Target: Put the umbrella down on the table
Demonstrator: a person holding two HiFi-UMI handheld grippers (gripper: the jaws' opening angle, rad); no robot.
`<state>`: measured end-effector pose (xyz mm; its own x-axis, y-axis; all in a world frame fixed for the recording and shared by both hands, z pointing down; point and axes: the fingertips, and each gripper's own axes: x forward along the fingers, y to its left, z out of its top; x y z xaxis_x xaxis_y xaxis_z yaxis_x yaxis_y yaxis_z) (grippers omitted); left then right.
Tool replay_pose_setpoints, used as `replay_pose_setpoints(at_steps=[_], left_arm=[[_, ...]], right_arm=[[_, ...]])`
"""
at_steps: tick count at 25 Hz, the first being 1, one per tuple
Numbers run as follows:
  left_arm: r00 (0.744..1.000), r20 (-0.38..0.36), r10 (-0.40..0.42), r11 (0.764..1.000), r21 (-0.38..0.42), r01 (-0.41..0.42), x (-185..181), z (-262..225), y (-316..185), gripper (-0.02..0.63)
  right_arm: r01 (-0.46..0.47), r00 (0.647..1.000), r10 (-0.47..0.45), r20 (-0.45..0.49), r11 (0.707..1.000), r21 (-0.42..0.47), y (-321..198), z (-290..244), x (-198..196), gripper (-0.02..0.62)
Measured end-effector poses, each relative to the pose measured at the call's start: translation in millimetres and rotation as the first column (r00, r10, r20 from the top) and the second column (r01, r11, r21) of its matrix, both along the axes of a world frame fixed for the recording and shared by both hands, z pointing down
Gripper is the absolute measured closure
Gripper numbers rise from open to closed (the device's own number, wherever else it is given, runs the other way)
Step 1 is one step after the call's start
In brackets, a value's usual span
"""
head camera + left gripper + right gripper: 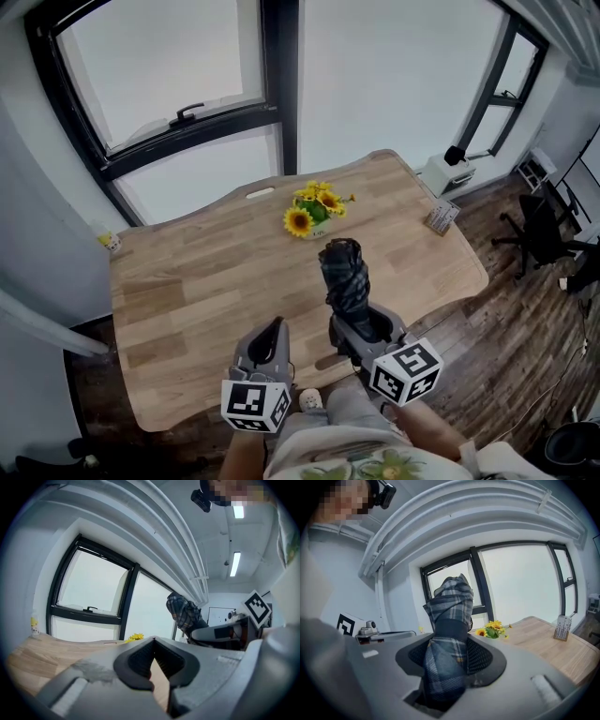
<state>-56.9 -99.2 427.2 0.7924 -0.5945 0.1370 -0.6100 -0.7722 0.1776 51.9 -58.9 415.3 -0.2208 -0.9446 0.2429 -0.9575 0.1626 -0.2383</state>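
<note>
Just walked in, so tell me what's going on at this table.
A person holds a gripper in each hand over the wooden table. The right gripper is clamped on a folded plaid umbrella, held clear of the surface and not yet set down. The left gripper is shut and empty beside it. A bunch of sunflowers stands farther back.

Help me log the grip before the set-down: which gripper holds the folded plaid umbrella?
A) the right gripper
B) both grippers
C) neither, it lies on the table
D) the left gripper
A: the right gripper has its jaws closed on the umbrella, which stands up out of them, while the left gripper has nothing between its jaws.
</note>
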Motion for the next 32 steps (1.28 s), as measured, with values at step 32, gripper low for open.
replay_pose_setpoints(at_steps=[32], left_arm=[[0.986, 0.062, -0.153, 0.985, -0.070, 0.157, 26, 25, -45, 0.601]], right_arm=[[0.286, 0.957, -0.289, -0.008, 0.950, -0.126, -47, 50, 21, 0.408]])
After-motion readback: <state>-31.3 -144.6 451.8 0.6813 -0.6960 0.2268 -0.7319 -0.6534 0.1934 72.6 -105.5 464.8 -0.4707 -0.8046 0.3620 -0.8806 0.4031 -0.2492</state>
